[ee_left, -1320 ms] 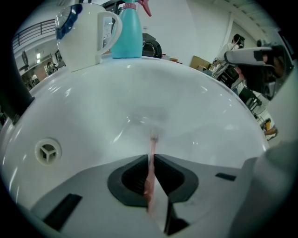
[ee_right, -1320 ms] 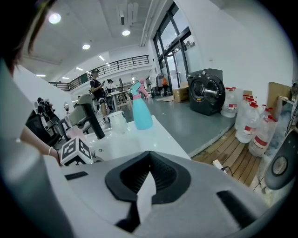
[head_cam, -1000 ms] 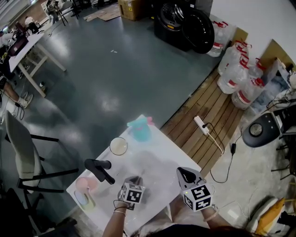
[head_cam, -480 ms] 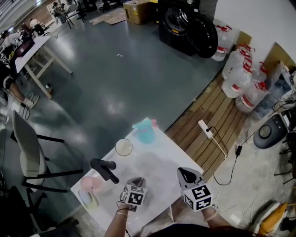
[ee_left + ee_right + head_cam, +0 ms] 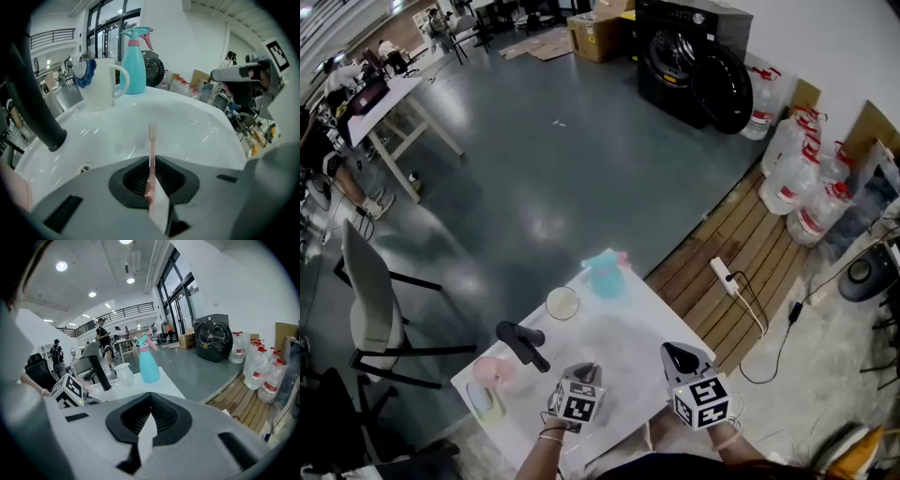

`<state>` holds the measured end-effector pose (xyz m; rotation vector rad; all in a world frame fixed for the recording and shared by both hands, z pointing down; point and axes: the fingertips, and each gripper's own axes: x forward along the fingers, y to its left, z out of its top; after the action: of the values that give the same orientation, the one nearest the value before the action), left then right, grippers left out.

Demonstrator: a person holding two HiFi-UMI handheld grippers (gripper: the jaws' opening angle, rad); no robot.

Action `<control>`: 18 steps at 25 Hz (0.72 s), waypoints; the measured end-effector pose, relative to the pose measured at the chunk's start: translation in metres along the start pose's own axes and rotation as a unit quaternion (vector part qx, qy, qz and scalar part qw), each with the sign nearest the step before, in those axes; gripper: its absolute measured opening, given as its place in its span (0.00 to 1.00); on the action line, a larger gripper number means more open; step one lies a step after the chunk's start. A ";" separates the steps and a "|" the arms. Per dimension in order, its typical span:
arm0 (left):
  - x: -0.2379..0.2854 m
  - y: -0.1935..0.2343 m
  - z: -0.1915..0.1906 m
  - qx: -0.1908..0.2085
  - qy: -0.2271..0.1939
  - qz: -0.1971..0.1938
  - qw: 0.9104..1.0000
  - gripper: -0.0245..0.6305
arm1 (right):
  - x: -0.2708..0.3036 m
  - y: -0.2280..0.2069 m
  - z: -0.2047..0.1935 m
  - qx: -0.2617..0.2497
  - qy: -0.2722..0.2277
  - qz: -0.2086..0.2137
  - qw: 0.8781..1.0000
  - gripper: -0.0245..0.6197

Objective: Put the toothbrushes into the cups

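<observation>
Little has moved on the basin top since a second ago: in the head view the whole scene has slid slightly right and down the frame, which reads as the head shifting, while both grippers keep their places at the near edge of the white basin [image 5: 623,323]. The left gripper [image 5: 584,373] sits lower centre and the right gripper [image 5: 676,355] to its right. The white cup [image 5: 562,303] stands at centre, the teal spray bottle [image 5: 605,276] above it, the black faucet [image 5: 523,343] to the left, and a pink cup [image 5: 492,371] at lower left.

In the left gripper view the jaws are clamped on a pink toothbrush [image 5: 151,140], whose bristle head points out over the basin. The white cup, with something blue at its rim, stands upper left, well apart from the brush.

In the right gripper view the jaws are closed together with nothing between them; the bottle and cup sit at mid-frame.

I judge the brush picked up but not yet carried; the move to a cup remains.
</observation>
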<state>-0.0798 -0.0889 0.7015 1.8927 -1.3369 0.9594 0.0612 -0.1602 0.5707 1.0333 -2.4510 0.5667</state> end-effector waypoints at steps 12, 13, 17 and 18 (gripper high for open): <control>-0.023 -0.005 0.015 -0.015 -0.035 0.014 0.999 0.09 | -0.004 -0.002 0.016 -0.005 -0.018 0.008 1.000 0.04; -0.024 -0.005 0.016 -0.015 -0.039 0.015 0.999 0.09 | -0.005 -0.002 0.017 -0.005 -0.020 0.008 1.000 0.04; -0.030 -0.007 0.021 -0.018 -0.052 0.019 0.998 0.09 | -0.006 -0.003 0.019 -0.005 -0.022 0.010 1.000 0.04; -0.033 -0.008 0.022 -0.020 -0.053 0.020 0.998 0.09 | -0.007 -0.003 0.020 -0.005 -0.023 0.010 1.000 0.04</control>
<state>-0.0751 -0.0880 0.6613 1.9162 -1.4499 0.8545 0.0632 -0.1684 0.5512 1.0297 -2.5048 0.5410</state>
